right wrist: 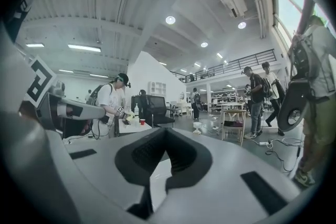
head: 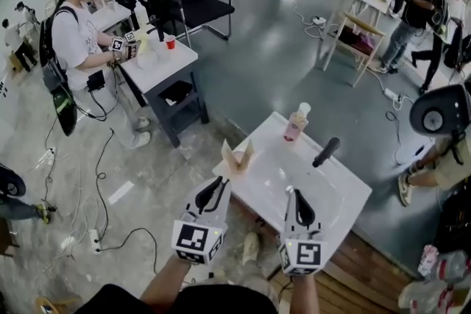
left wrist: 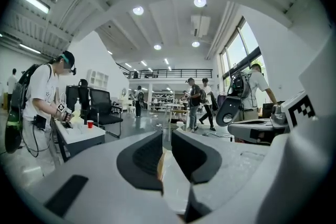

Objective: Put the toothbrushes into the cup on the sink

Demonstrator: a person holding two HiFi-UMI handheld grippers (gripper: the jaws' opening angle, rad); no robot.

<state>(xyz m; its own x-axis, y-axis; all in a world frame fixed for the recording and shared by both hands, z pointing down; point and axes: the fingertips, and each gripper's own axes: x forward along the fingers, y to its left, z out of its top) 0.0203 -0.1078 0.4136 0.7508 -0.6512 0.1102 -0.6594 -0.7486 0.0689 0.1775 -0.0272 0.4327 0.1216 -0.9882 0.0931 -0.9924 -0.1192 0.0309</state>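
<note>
While level, left tool [head: 221, 184] beside right tool [head: 292, 193].

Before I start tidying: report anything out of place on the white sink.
The tan paper container at the sink's left corner looks crumpled, its rim pinched into points, and it sits right at the edge. The pink bottle stands upright.

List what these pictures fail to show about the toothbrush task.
1. Toothbrushes: none seen in any view; the left tongs and right tongs cover part of the sink in the head view.
2. Tan object on the sink: too small in the head view to name.
3. Gripper views: the tongs' bodies fill the lower half, hiding what lies below.
</note>
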